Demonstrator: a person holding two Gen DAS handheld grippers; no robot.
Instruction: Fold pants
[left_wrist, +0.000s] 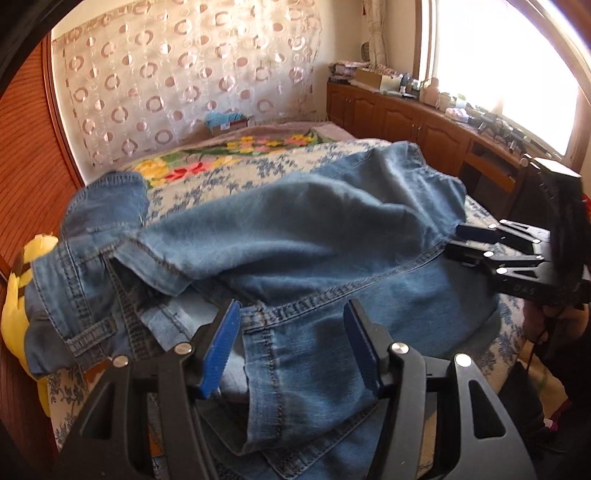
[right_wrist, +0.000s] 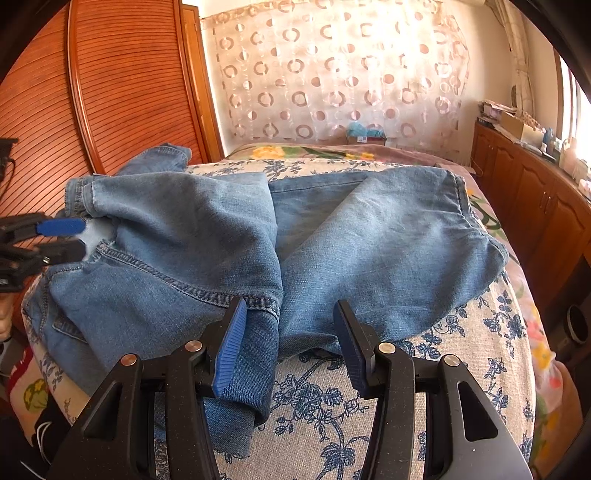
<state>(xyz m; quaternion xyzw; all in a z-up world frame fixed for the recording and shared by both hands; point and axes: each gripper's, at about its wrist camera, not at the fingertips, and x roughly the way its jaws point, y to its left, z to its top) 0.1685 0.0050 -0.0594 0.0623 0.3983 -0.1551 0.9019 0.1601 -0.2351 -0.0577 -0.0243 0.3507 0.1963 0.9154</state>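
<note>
1. A yellow plush toy (left_wrist: 16, 295) is lying at the bed's left edge, partly under the jeans' waistband.
2. The left tongs (left_wrist: 291, 347) are standing wide open over the near part of the jeans (left_wrist: 295, 229), with denim lying between the blue pads (left_wrist: 219, 354) but not pinched. In the right wrist view the same left tongs (right_wrist: 64, 236) are showing at the left edge, their tips apart at a pale inner patch of the denim.
3. The jeans are lying crumpled across the bed (right_wrist: 461, 354), on its blue-flowered cover, with one leg flopped over the other and a stitched hem running across the middle.
4. The right tongs (right_wrist: 290, 347) are also gaping wide, gripping nothing; the left pad (right_wrist: 231, 354) is resting against a fold of denim, and the other is hanging over bare cover. From the left wrist view, the right tongs (left_wrist: 456, 243) are sitting at the right edge of the jeans, tips near the hem.
5. A wooden cabinet (right_wrist: 532, 199) is running along the right wall.
</note>
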